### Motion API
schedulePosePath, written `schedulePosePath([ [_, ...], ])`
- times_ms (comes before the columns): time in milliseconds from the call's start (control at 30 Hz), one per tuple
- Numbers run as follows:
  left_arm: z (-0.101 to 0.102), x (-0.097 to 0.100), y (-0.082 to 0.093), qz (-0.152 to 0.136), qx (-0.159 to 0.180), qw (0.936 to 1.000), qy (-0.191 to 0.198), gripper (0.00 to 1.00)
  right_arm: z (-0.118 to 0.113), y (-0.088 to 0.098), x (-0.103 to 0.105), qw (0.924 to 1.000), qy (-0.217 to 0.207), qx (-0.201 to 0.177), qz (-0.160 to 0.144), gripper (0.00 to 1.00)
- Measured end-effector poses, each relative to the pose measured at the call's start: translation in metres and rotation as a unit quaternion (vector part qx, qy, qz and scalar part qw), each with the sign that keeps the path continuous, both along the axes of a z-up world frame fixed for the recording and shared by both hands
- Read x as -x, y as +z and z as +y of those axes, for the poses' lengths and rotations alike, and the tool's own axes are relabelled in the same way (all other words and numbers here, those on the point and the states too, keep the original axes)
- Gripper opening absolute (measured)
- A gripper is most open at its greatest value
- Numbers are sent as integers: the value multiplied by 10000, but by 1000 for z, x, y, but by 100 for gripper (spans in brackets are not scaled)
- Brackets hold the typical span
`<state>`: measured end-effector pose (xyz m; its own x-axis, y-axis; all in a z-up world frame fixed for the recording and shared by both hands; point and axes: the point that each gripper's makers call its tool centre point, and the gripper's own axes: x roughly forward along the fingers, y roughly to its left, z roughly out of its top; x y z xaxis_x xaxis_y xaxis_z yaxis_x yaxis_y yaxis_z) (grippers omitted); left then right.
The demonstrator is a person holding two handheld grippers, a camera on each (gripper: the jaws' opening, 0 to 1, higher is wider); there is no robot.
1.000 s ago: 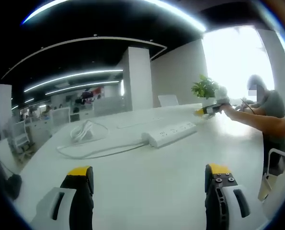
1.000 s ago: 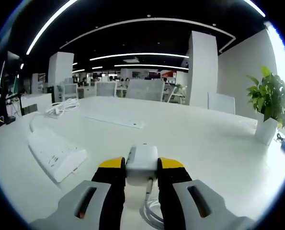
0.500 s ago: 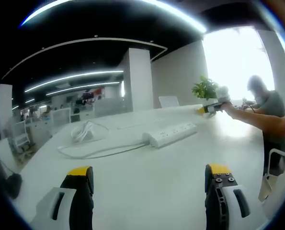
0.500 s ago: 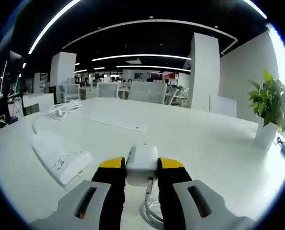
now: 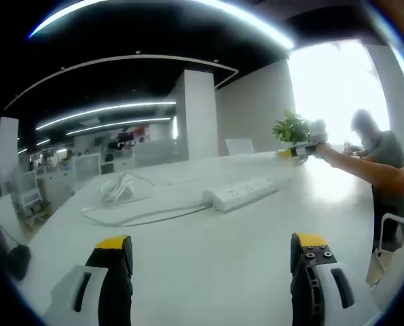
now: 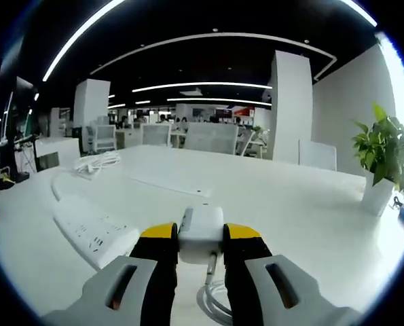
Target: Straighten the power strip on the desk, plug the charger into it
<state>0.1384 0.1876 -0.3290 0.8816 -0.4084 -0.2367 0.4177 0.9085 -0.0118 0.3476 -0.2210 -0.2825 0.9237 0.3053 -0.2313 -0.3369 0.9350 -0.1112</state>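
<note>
Presently held: small white block-shaped charger (image 6: 201,231), clamped between the yellow-tipped fingers of the right gripper (image 6: 201,239), its thin white cable (image 6: 212,302) looping down below the fingers. Long white multi-socket power strip (image 6: 93,229), lying flat on the white tabletop (image 6: 290,217) to the lower left of the charger in the right gripper view; in the left gripper view the same strip (image 5: 248,191) sits mid-table at a slant, its white cord (image 5: 144,214) trailing off to a loose coil (image 5: 119,185). Left gripper (image 5: 208,261): fingers spread wide apart, holding nothing, low over bare tabletop and well short of the strip. Right gripper, seen from the left gripper view (image 5: 298,151), at the end of an outstretched arm (image 5: 364,170) beyond the strip. Risks, as judged: the strip is light and unanchored, so pressing the charger in one-handed may skid or swivel it; the left fingers would need to pin it first. Prong orientation cannot be told, so a misaligned approach could jam against the socket face. The dangling cable may snag or drag. Potted green plant (image 6: 385,153) stands far right, clear of the work.
</note>
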Motion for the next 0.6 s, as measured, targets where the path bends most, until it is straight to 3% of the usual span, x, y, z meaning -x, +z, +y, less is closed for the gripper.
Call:
schedulePosePath([
  [600,3,-2,0,-2,-27,10000,19,99,9,14,6,9997,126,-165,-89,24],
])
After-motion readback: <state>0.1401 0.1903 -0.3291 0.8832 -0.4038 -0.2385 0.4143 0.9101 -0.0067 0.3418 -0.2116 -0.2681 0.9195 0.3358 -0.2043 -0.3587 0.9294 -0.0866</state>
